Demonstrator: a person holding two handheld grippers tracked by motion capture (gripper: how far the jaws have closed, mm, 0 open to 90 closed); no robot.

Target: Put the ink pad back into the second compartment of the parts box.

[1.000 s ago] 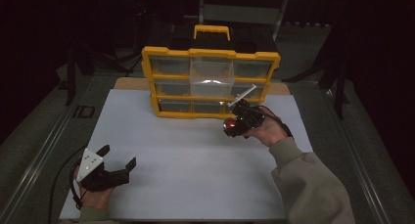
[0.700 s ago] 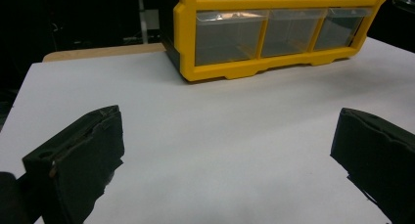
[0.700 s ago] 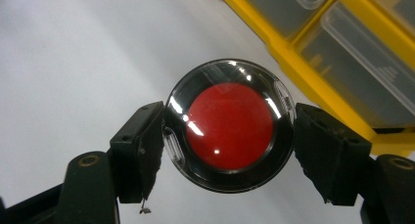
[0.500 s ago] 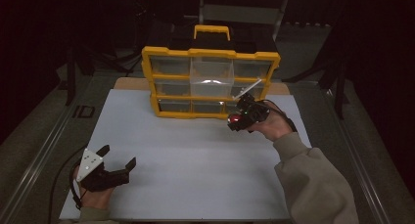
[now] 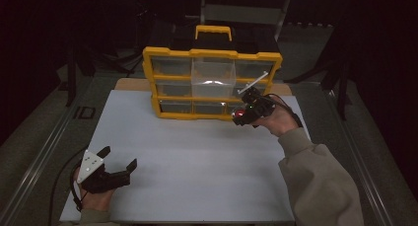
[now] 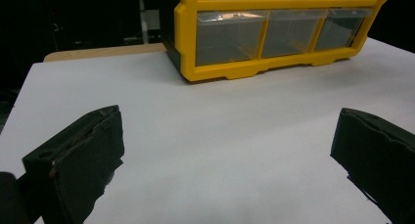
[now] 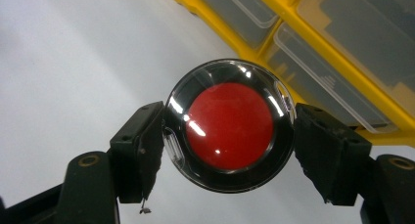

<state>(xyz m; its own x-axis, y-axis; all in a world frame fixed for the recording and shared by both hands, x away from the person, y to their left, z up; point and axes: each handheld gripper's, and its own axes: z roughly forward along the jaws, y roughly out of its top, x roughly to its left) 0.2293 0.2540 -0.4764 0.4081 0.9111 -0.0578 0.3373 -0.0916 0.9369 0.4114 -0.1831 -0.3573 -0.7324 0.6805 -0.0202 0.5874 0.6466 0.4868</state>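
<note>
Left tool (image 5: pixel 117 172) near front left corner of bench (image 5: pixel 197 176), jaws wide apart, nothing between.

Right tool (image 7: pixel 230 136) squeezes round red button (image 7: pixel 229 125) from both sides, up in air, near back right of bench, just before yellow drawer box (image 5: pixel 212 83).

Step, likely: carrying button to box. Clear drawer (image 5: pixel 211 78) sticks out.

Next: line up over that drawer, then let go.

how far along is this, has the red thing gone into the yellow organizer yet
Not yet. Picked up already: the right gripper is clamped on the round red-centred disc, held above the white table beside the yellow drawer organizer. The left gripper rests open near the table's front edge. Left, probably: placing the disc in a drawer.
</note>
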